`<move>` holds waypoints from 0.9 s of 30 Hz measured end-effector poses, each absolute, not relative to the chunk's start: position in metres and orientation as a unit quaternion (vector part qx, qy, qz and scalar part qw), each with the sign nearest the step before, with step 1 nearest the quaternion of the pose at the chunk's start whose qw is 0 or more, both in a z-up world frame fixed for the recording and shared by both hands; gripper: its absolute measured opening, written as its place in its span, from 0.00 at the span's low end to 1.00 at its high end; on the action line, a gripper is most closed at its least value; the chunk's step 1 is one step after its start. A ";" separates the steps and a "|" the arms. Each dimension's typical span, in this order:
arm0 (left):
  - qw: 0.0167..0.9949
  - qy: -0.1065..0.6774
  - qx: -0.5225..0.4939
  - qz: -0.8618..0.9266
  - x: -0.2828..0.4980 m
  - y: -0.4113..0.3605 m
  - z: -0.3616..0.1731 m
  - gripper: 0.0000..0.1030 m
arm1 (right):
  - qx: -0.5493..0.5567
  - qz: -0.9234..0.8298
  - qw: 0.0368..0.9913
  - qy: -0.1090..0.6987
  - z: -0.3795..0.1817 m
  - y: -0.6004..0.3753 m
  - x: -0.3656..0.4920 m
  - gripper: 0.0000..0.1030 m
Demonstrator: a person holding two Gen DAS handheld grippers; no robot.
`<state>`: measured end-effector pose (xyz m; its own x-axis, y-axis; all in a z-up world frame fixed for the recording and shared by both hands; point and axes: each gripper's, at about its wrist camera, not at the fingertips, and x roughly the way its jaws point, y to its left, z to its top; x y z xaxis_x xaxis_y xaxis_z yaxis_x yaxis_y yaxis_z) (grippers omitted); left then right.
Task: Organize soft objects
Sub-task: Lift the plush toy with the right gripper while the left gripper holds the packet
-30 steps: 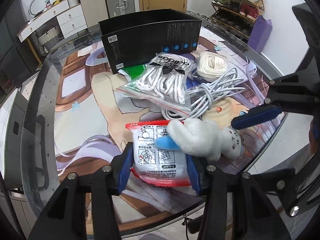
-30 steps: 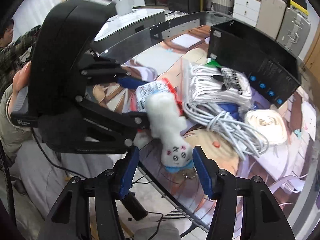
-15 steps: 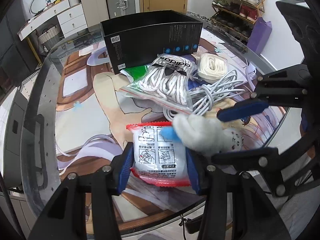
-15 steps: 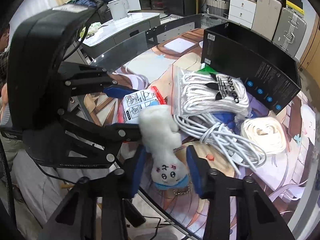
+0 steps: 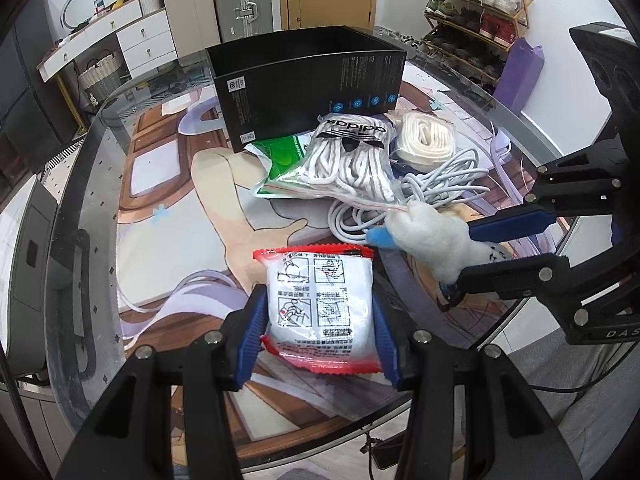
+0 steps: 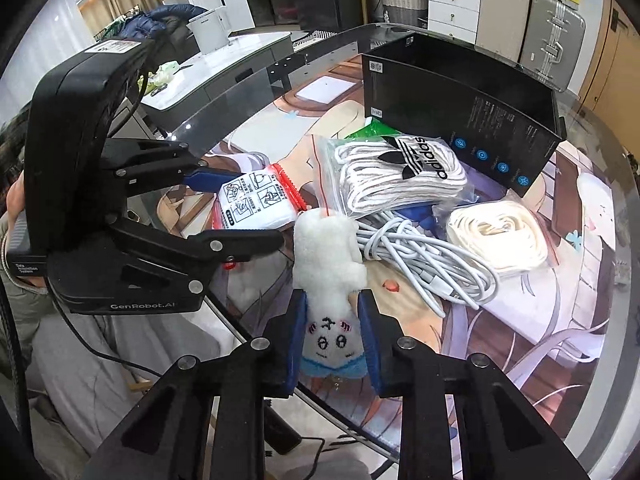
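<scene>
Plush toy (image 6: 326,264) face seen only rightward, right jaws pinching it, left jaws seemingly clamping packet (image 5: 320,300).

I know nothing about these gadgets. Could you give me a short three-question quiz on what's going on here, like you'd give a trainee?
1. True or false: the right gripper is shut on the white plush toy.
2. What does the left gripper hold?
A. the red-edged packet
B. the white cable
C. the black box
3. Fill in: the bag of white laces bears the brand name ____.

Key: 1 true; 2 A; 3 adidas.
</scene>
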<state>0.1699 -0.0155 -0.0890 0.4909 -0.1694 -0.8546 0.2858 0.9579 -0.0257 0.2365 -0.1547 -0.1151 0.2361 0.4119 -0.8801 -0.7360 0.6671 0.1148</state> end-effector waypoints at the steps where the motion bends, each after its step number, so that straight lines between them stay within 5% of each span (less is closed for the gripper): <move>1: 0.861 0.487 0.061 -0.133 0.170 -0.016 -0.089 0.47 | -0.164 0.373 0.769 0.492 -0.114 -0.155 0.236 0.25; 18: 0.864 0.477 0.075 -0.139 0.163 -0.023 -0.082 0.47 | -0.206 0.369 0.768 0.481 -0.119 -0.145 0.222 0.24; 27: 0.856 0.493 0.077 -0.140 0.161 -0.025 -0.093 0.47 | -0.216 0.360 0.768 0.483 -0.130 -0.136 0.226 0.38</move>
